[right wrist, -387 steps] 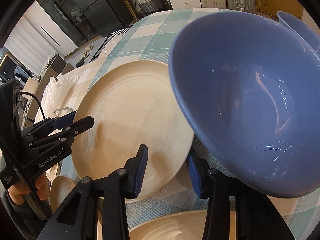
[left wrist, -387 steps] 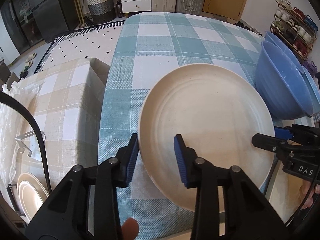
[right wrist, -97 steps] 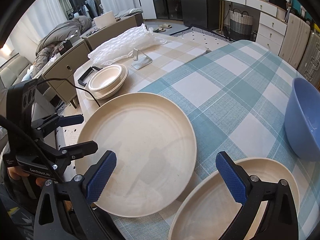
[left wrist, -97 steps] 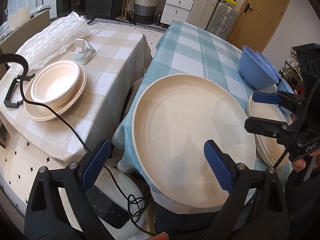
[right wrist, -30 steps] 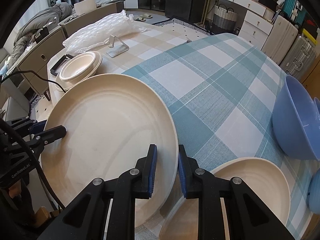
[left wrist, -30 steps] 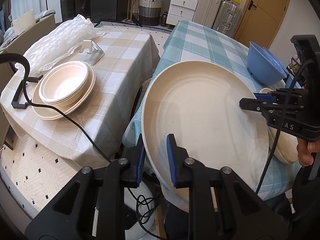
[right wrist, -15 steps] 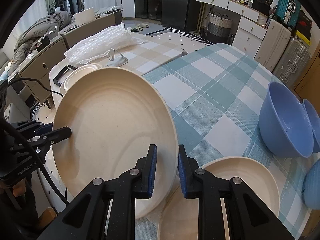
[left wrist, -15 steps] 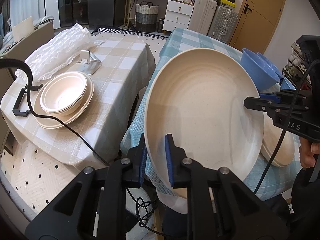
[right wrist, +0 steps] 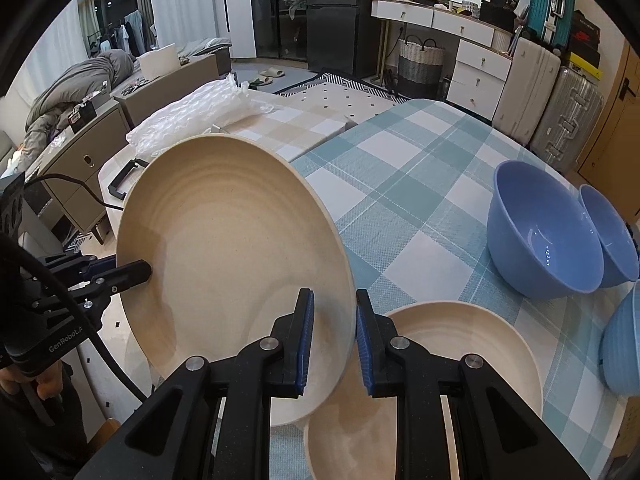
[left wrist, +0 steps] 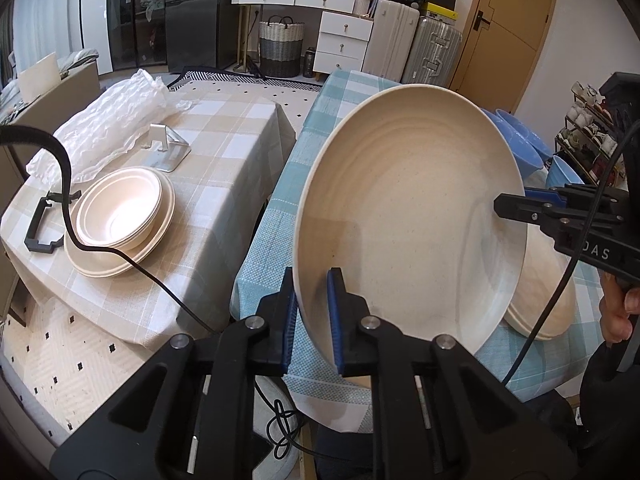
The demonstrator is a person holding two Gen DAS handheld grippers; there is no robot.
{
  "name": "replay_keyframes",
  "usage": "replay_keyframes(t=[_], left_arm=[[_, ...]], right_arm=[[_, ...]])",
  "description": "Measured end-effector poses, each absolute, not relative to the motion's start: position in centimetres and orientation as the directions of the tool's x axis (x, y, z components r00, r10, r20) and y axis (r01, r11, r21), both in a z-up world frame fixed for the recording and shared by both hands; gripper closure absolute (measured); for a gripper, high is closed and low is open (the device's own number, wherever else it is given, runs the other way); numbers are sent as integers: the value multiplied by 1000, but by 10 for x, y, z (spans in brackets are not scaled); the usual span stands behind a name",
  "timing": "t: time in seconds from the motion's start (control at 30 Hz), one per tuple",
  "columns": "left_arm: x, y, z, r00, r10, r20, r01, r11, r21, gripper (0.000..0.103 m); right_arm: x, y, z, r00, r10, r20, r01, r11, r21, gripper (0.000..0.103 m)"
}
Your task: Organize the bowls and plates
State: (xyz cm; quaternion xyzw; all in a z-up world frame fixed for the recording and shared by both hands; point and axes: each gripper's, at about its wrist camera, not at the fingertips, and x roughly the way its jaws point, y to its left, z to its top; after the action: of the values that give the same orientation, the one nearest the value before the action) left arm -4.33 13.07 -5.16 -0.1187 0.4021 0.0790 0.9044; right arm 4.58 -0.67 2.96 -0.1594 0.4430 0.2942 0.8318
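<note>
A large cream plate point(left wrist: 412, 216) is held in the air above the near edge of the blue checked table point(left wrist: 332, 120), tilted up on edge. My left gripper point(left wrist: 311, 312) is shut on its left rim. My right gripper point(right wrist: 331, 328) is shut on its right rim and shows at the right of the left wrist view point(left wrist: 516, 204). The plate also shows in the right wrist view point(right wrist: 228, 264). A second cream plate point(right wrist: 452, 368) lies on the table below it. Cream bowls stacked on a cream plate point(left wrist: 120, 220) sit on the beige checked table point(left wrist: 224, 168) to the left.
Two blue bowls point(right wrist: 544, 236) stand on the far right of the blue table, another blue bowl point(right wrist: 624, 348) at the right edge. Bubble wrap point(left wrist: 116, 120), a metal stand point(left wrist: 168, 148) and a black cable point(left wrist: 68, 200) lie on the beige table.
Both grippers, open earlier, shut on the plate's rims, then lifted it off the table and tilted it steadily more upright.
</note>
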Motion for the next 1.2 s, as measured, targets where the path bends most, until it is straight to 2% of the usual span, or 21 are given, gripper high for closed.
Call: replay_keyframes(t=[0.67,1.2], left_arm=[[-37,75,3,724,16,-690,-142,982,-126,92],[-21,7,35,738,-34,-673,-36,995,-89,92]], right_arm=[[25,-66,77,519,346,-782,-551,834,3,83],[8,-128,93,576,319,-752,-459,888,24,83]])
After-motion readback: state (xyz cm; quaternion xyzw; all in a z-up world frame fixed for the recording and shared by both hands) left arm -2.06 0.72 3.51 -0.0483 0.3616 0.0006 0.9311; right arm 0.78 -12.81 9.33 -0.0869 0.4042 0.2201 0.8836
